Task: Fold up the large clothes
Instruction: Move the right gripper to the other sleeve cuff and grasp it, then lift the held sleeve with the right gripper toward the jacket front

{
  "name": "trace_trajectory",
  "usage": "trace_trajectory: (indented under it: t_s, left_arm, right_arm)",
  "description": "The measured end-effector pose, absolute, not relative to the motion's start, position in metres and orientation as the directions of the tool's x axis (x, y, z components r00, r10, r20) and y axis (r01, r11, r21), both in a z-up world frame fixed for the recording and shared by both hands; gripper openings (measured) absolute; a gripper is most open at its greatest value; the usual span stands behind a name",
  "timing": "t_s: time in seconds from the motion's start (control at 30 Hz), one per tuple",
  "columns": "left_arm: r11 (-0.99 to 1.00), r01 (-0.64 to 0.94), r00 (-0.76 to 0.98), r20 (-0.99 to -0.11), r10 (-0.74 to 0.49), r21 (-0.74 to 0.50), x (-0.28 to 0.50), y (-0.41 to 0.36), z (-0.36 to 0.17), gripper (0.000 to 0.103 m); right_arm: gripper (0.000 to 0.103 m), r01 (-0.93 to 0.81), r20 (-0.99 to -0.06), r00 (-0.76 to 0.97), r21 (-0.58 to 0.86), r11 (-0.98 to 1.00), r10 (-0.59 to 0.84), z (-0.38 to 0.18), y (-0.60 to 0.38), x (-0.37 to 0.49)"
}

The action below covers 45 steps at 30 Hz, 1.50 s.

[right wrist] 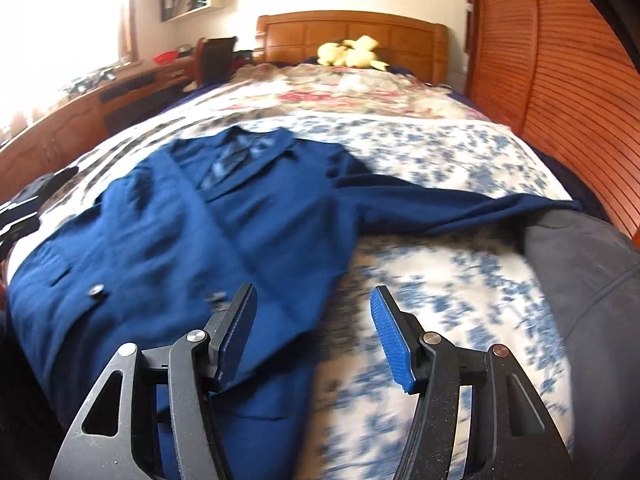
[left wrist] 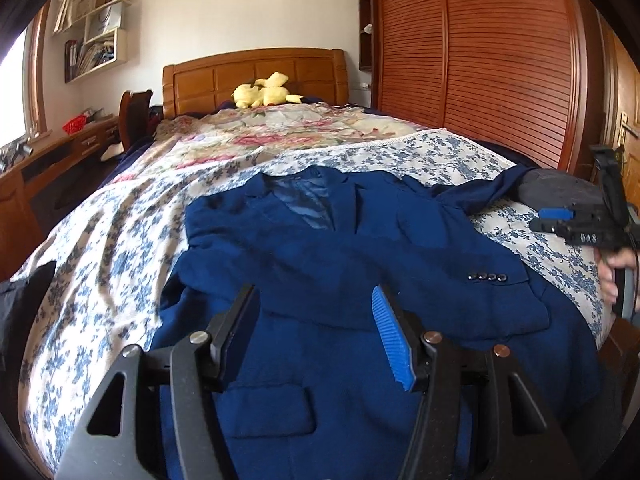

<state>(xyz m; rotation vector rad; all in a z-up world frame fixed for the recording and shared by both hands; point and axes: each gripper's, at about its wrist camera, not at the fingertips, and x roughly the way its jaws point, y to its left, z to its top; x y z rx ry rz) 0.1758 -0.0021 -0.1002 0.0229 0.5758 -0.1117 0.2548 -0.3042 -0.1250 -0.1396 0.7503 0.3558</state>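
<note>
Yellow plush toy point(left wrist: 264, 94) by wooden headboard point(left wrist: 256, 76); blue-floral sheet point(left wrist: 100, 240) over bed; slatted wardrobe doors point(left wrist: 480, 60) at right; wall shelves point(left wrist: 96, 40) and desk point(left wrist: 60, 152) at left.

Navy-blue jacket point(left wrist: 340, 248) on blue-and-white floral bedsheet point(left wrist: 100, 240), yellow plush toy point(left wrist: 264, 94), reddish-brown wardrobe point(left wrist: 480, 60)

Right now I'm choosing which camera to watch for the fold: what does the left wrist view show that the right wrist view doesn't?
Only the left wrist view shows the other gripper at the right edge with a hand on it, the sleeve folded across the jacket with its row of buttons, and the flap pocket.

Only the right wrist view shows the other sleeve stretched out to the right, and the front button.

Both show the blue jacket, the flowered bedspread, the yellow soft toy and the wardrobe doors.
</note>
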Motion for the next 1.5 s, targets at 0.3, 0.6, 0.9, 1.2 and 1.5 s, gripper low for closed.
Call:
trace_trajectory:
  t_s: [0.3,0.6,0.9,1.2,1.5]
  left_arm:
    - [0.990,0.142,0.834,-0.539,-0.123,-0.007,0.223,-0.021,-0.104,0.058]
    - [0.981,0.191,0.814,-0.554,-0.176,-0.031,0.270,-0.025,-0.136,0.058]
    - [0.974,0.210,0.794,-0.566,-0.223,-0.088,0.272,-0.020,-0.150,0.058]
    - [0.972,0.205,0.791,-0.566,-0.234,-0.116,0.273,-0.016,-0.155,0.058]
    - [0.972,0.209,0.790,-0.566,-0.235,-0.112,0.272,-0.016,-0.155,0.058]
  right_arm:
    - [0.060,-0.264,-0.691,0.704,-0.042,0.964,0.163,-0.131,-0.349,0.295]
    - [0.060,-0.189,-0.712,0.696,-0.058,0.980,0.092,-0.143,-0.356,0.341]
    - [0.060,-0.040,-0.748,0.661,0.046,0.998,0.061,-0.164,-0.377,0.403]
    - [0.043,0.051,-0.787,0.617,0.077,0.996,0.030,-0.182,-0.385,0.446]
    - [0.003,-0.102,-0.689,0.720,0.020,0.995,0.087,-0.133,-0.343,0.442]
